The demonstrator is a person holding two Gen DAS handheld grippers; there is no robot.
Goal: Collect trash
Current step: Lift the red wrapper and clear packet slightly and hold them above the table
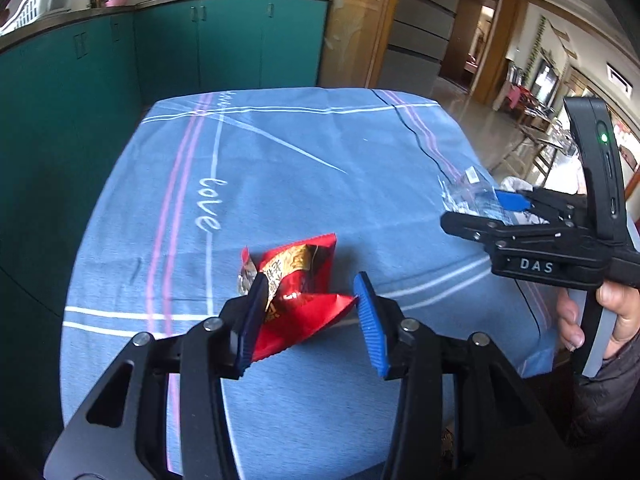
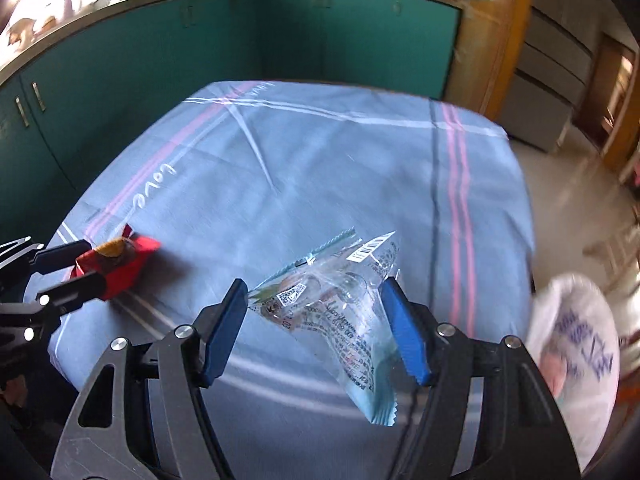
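Trash on my blue tablecloth comes down to two wrappers, and I see each best from its own camera; the cloth itself fills most of both views, bare and flat across its far half, with its far edge close to the teal cabinets and its right edge dropping to open shiny floor; the right wrist view alone shows me a white plastic bag just off the table's right edge, blurred; the left wrist view alone shows a hand on the right tool's handle beyond that same edge; the red snack wrapper lies crumpled near the cloth's near edge, and my left gripper clasps it, both blue pads touching its sides; the clear plastic wrapper with a barcode sits lifted between the fingers of my right gripper, which pinches it, its pale blue tail hanging below the pads; from the left camera that wrapper shows only as a crinkled glint at the tool's tip, near the table's right edge.
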